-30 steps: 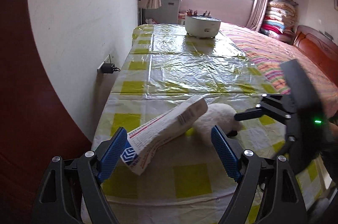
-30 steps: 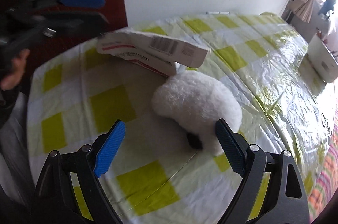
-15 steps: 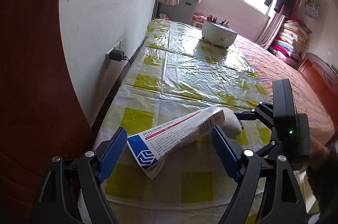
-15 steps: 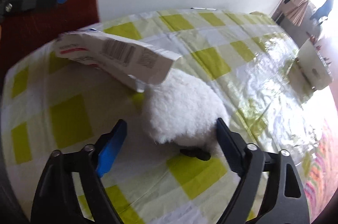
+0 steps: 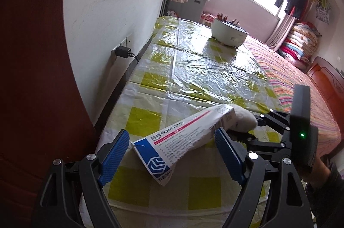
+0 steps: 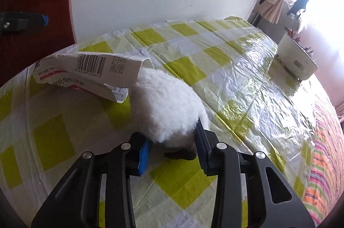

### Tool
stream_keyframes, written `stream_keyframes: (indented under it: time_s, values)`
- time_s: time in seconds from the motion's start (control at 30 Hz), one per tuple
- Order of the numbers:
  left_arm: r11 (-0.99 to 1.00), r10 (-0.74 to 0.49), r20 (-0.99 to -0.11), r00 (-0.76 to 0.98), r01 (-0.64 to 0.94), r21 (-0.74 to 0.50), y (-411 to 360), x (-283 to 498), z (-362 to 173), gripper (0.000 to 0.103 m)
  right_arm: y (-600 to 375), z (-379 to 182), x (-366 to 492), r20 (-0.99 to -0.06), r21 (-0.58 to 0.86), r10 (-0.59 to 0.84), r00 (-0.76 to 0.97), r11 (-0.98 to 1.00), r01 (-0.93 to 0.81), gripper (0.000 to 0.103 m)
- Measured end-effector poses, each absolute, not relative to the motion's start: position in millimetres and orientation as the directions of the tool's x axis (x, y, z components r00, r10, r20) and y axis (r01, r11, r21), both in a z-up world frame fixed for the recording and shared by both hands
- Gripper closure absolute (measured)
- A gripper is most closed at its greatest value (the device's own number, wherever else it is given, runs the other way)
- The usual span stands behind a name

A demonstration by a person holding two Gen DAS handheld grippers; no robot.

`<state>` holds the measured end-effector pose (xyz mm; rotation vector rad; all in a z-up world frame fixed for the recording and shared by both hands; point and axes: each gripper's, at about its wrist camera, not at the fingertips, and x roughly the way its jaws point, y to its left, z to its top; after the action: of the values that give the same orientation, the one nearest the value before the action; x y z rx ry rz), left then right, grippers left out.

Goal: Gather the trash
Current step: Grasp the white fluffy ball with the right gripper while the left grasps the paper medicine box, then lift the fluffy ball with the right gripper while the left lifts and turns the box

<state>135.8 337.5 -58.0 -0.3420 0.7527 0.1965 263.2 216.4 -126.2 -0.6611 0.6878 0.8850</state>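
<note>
A crushed white, blue and red medicine carton (image 5: 182, 137) lies on the yellow-checked tablecloth (image 5: 193, 69), its far end propped on a white fluffy toy (image 5: 243, 121). My left gripper (image 5: 172, 155) is open, its blue pads on either side of the carton's near end, not touching it. In the right wrist view my right gripper (image 6: 172, 147) is shut on the near end of the fluffy toy (image 6: 165, 107). The carton (image 6: 90, 71) rests over the toy's far side. The right gripper also shows in the left wrist view (image 5: 258, 127).
A white round appliance (image 5: 229, 33) stands at the far end of the table, also in the right wrist view (image 6: 295, 60). A white wall with a plugged-in socket (image 5: 122, 51) runs along the left. A dark red door (image 5: 32, 56) stands near left. A striped bed (image 5: 301, 86) lies to the right.
My right gripper moved forward and closed on the fluffy toy. My left gripper drew closer to the carton's near end and stayed open.
</note>
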Motion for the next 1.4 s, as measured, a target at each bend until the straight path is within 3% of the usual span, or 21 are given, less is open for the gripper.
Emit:
stream_keyframes:
  time_s: [0.3,0.73,1.0,1.2,1.4]
  values:
    - [0.906,0.033,-0.708,0.706,-0.321,-0.277,350,144,-63,0.024,205,-127,252,-0.749,-0.186,0.487,0.448,0.495,-0.849,0.069]
    - [0.928,0.025,-0.735,0.678,-0.288,-0.234,341,159,-72,0.024,139,-106,207,-0.719,-0.073,0.555,0.419,0.539,-0.839,0.069]
    - [0.933,0.008,-0.734,0.68,-0.269,-0.239,330,164,-72,0.024,88,-81,174,-0.646,0.05,0.636,0.422,0.587,-0.808,0.069]
    - [0.956,0.041,-0.724,0.688,-0.237,-0.171,322,166,-65,0.024,68,-76,158,-0.608,0.125,0.671,0.424,0.608,-0.784,0.069]
    - [0.994,0.049,-0.702,0.71,-0.105,-0.036,307,162,-54,0.024,53,-68,146,-0.543,0.224,0.725,0.424,0.611,-0.759,0.069]
